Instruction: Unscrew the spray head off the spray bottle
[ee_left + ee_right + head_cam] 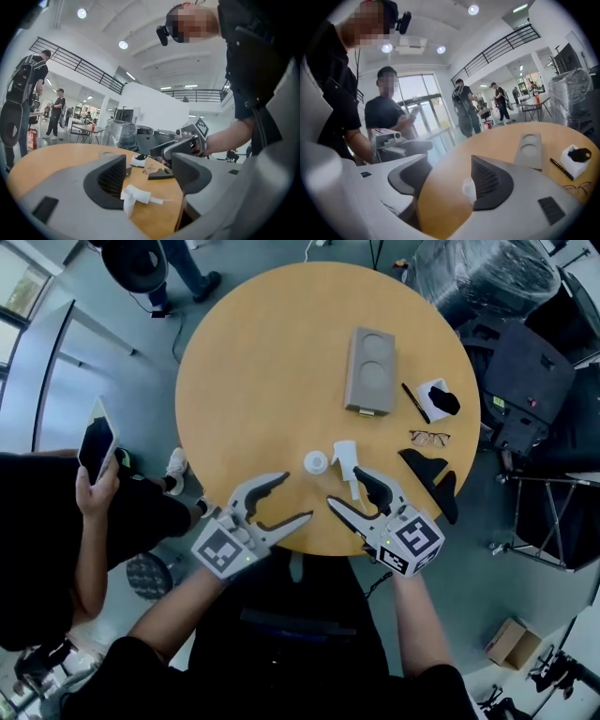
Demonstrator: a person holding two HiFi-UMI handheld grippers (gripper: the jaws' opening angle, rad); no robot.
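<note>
Round wooden table (262, 362), grey floor (487, 592)

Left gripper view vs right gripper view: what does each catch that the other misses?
Left only: white plastic spray head lying loose between the jaws, and the right gripper. Right only: small white bottle partly behind a jaw, person holding a phone, the left gripper. Both: round wooden table, open jaws.
</note>
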